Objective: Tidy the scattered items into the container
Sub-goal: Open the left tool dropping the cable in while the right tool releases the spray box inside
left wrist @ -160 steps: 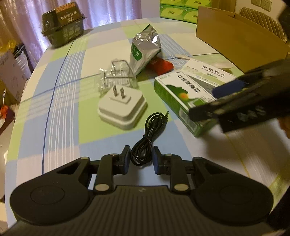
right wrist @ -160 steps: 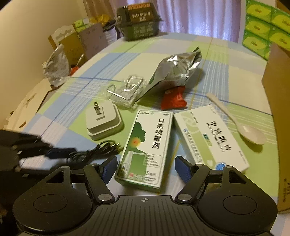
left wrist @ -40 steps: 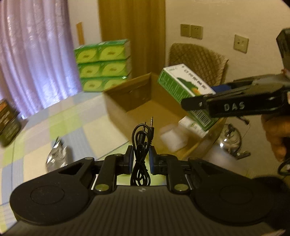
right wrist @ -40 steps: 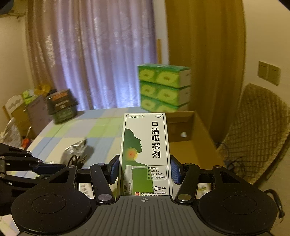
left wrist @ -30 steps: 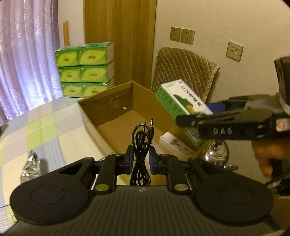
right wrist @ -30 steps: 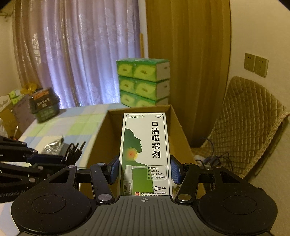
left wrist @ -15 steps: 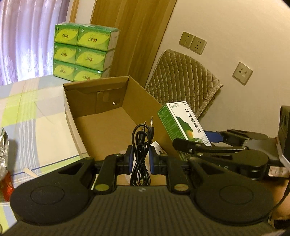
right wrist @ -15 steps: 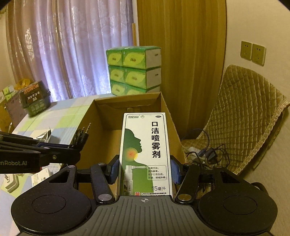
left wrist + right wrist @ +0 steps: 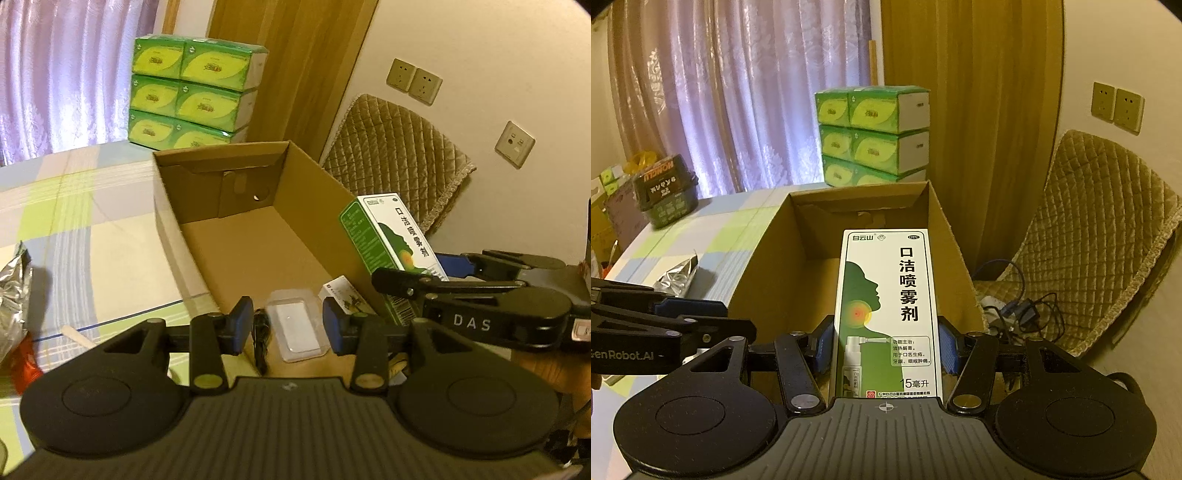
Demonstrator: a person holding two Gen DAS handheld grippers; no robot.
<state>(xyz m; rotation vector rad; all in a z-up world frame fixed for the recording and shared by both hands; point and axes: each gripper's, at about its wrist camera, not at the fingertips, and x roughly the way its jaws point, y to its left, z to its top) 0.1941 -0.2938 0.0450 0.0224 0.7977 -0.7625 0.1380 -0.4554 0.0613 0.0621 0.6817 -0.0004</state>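
Note:
The open cardboard box [image 9: 173, 221] stands on the checked tablecloth. My left gripper [image 9: 287, 325] hovers over its near end, open with nothing between the fingers. Below it a black cable [image 9: 260, 343] lies on the box floor beside a clear plastic packet [image 9: 299, 328] and a small white carton [image 9: 341, 293]. My right gripper [image 9: 886, 347] is shut on a green and white spray box [image 9: 886, 306], held upright above the cardboard box [image 9: 768, 266]. From the left wrist view that spray box [image 9: 384, 236] sits at the box's right wall.
Green tissue packs [image 9: 192, 99] are stacked behind the box. A foil bag [image 9: 14, 288], a red packet [image 9: 22, 365] and a spoon handle [image 9: 77, 336] lie on the table to the left. A quilted chair [image 9: 1100, 236] with cables stands on the right.
My left gripper has opened and the black cable has dropped from it onto the box floor. Both grippers have moved closer over the box. The right still holds the spray box.

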